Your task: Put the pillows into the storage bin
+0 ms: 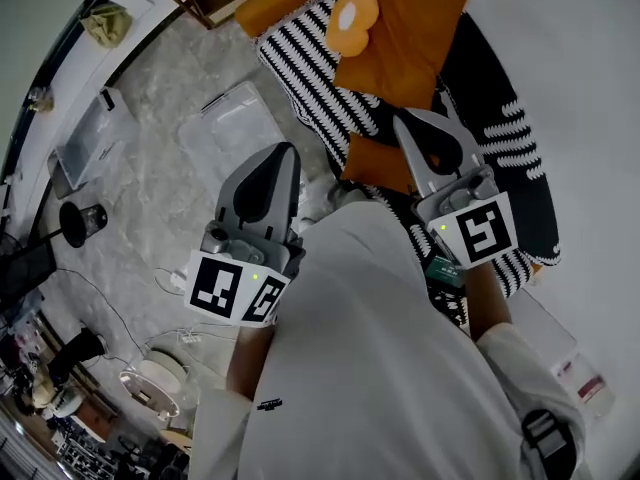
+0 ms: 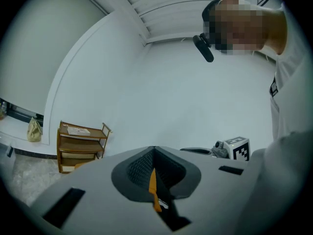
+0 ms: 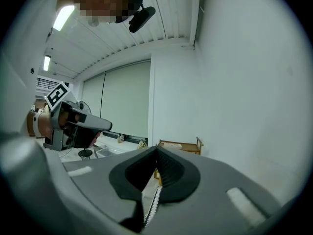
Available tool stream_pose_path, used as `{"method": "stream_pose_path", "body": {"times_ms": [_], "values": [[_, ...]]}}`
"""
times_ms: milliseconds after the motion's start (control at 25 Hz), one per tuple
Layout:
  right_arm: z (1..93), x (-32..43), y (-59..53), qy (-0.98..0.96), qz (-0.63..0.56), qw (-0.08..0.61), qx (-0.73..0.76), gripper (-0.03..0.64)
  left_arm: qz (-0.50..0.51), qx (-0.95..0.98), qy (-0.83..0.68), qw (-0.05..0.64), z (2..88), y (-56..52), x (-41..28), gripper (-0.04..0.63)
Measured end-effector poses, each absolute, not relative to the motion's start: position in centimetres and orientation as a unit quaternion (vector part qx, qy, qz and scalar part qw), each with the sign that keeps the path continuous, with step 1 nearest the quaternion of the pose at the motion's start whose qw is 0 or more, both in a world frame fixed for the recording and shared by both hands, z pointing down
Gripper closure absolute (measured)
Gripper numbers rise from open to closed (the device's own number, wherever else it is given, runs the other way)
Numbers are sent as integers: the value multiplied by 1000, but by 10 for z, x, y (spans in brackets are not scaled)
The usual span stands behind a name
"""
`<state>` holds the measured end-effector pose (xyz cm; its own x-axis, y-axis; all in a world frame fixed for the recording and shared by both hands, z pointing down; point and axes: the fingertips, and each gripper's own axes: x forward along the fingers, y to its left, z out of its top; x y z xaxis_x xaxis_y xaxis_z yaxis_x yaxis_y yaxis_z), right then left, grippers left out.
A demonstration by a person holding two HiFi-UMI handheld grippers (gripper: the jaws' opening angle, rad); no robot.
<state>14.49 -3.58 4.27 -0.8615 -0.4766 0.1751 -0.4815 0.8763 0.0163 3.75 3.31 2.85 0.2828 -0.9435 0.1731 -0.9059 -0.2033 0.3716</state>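
Hovering nearest the person, the left gripper [image 1: 287, 152] and the right gripper [image 1: 401, 119] are both carrying nothing, each with its jaws pressed together; only slivers of fabric are showing through the slits below the tips. Just beyond them, a small orange pillow [image 1: 372, 162] is lying partly hidden between the two grippers, touching a striped black-and-white cushion [image 1: 312, 80] that is running diagonally from upper left to lower right in the head view. Farther on, a larger orange pillow [image 1: 402, 30] is resting flat on the stripes, set corner-wise with its long axis probably slanting toward the upper right, and a flower-shaped cushion [image 1: 353, 18] is sitting at its left edge. All of these are looking light, soft and squashy, so pinching a corner or seam, or squeezing a fold of cloth, is seeming the surest hold. To the left, on the grey floor, a clear plastic container [image 1: 235, 126], likely the storage bin, is waiting well apart from the pillows.
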Motion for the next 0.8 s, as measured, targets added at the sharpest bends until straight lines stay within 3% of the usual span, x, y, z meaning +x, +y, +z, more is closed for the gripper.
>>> {"method": "stream_pose_path", "body": {"times_ms": [800], "values": [[169, 121, -218, -953, 137, 132, 235, 512, -5, 718, -634, 287, 106, -108, 20, 588]]}}
